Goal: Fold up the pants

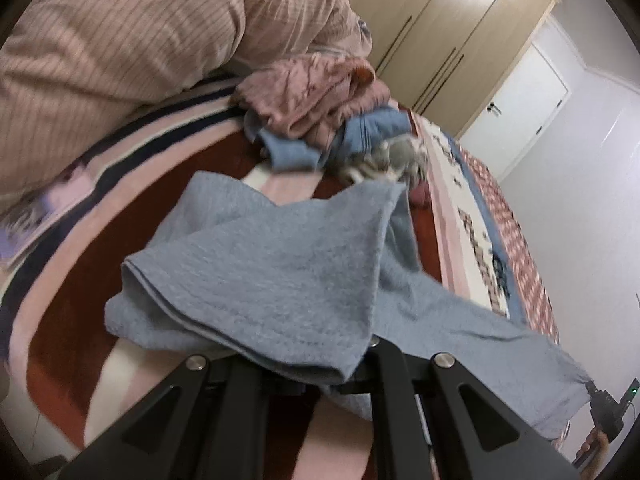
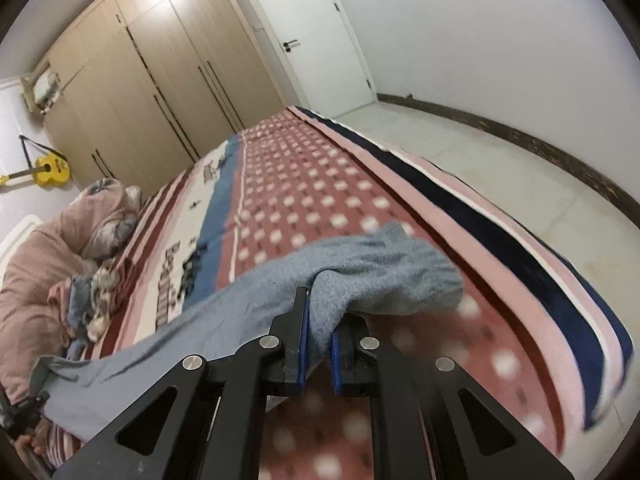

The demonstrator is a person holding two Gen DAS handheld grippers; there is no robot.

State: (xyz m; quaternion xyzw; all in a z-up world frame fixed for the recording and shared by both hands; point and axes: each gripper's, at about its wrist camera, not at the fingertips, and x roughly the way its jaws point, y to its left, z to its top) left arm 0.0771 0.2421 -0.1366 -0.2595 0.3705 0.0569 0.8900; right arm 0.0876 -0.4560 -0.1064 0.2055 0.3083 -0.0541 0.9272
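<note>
Light blue-grey pants (image 1: 280, 264) hang between my two grippers above the patterned bed. In the left wrist view the cloth drapes over my left gripper (image 1: 316, 376) and hides its fingertips; the jaws are shut on a bunched edge. The far end of the pants runs to my right gripper (image 1: 596, 396) at the lower right. In the right wrist view my right gripper (image 2: 318, 328) is shut on the pants (image 2: 360, 276), blue pads pinching a fold. The fabric stretches left to my left gripper (image 2: 20, 412).
A pile of pink and blue clothes (image 1: 320, 116) lies further up the bed, beside a big striped pink duvet (image 1: 132, 40). The bedspread (image 2: 320, 184) ends at a bed edge with bare floor (image 2: 500, 184) to the right. Wardrobes (image 2: 152, 80), a door and a yellow guitar (image 2: 50, 170) stand behind.
</note>
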